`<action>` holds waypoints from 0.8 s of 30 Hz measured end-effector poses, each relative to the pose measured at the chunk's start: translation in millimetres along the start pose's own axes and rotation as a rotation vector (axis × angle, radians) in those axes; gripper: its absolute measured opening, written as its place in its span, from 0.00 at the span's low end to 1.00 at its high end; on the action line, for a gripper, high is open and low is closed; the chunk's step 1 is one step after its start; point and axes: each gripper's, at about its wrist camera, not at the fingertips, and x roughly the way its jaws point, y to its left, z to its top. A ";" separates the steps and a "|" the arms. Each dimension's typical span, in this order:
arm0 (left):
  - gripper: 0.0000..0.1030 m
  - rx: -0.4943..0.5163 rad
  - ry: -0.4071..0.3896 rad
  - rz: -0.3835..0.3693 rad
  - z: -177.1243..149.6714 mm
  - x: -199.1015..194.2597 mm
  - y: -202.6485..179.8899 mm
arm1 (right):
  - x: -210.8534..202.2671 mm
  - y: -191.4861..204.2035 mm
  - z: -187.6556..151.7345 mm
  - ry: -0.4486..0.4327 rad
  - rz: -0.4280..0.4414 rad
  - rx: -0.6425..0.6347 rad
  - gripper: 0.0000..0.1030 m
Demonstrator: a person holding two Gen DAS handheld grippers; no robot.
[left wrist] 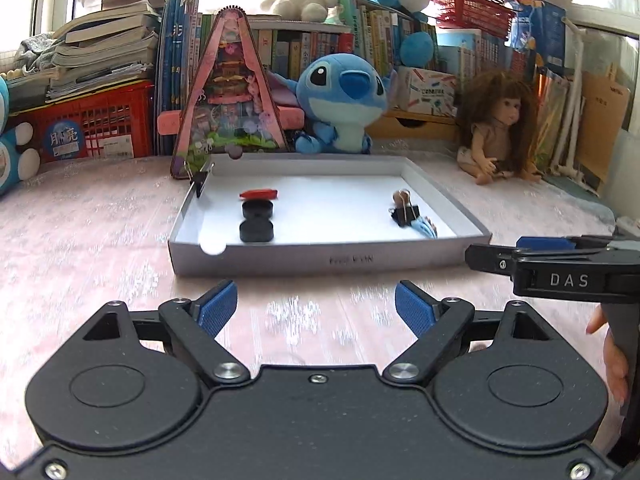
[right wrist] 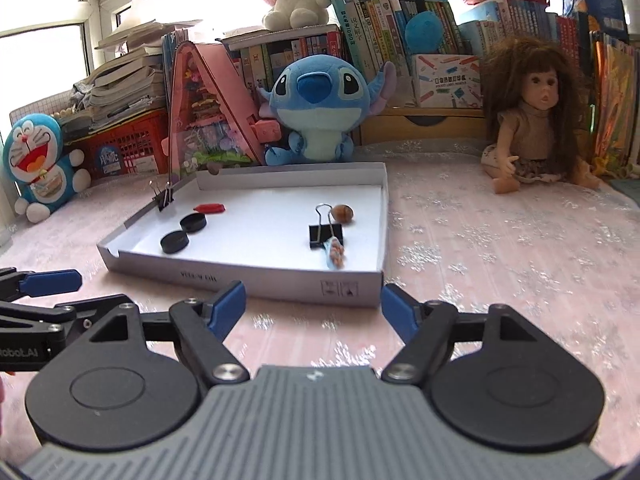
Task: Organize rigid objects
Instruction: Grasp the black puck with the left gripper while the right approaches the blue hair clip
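Pink patterned tablecloth (right wrist: 480, 248) carries a shallow white tray (right wrist: 280, 276) that already holds two black discs (right wrist: 184, 232), a red piece (right wrist: 210, 208), a binder clip (right wrist: 326, 234) and a nut (right wrist: 343, 213). Sorting looks nearly finished. Left gripper (left wrist: 316, 306) and right gripper (right wrist: 314, 302) hover before it, both spread and empty.

Daylight pours through the windows (right wrist: 48, 8) behind the books (left wrist: 108, 40), blown out to white. The white tray (left wrist: 436, 184) glares. Shadows are soft. Fisheye bends the table edges (right wrist: 560, 280); its pattern smears slightly.
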 end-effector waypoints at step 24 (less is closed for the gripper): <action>0.68 0.121 -0.038 -0.047 -68.6 -33.0 -36.9 | -27.4 17.5 -57.9 -0.044 -0.141 -0.148 0.84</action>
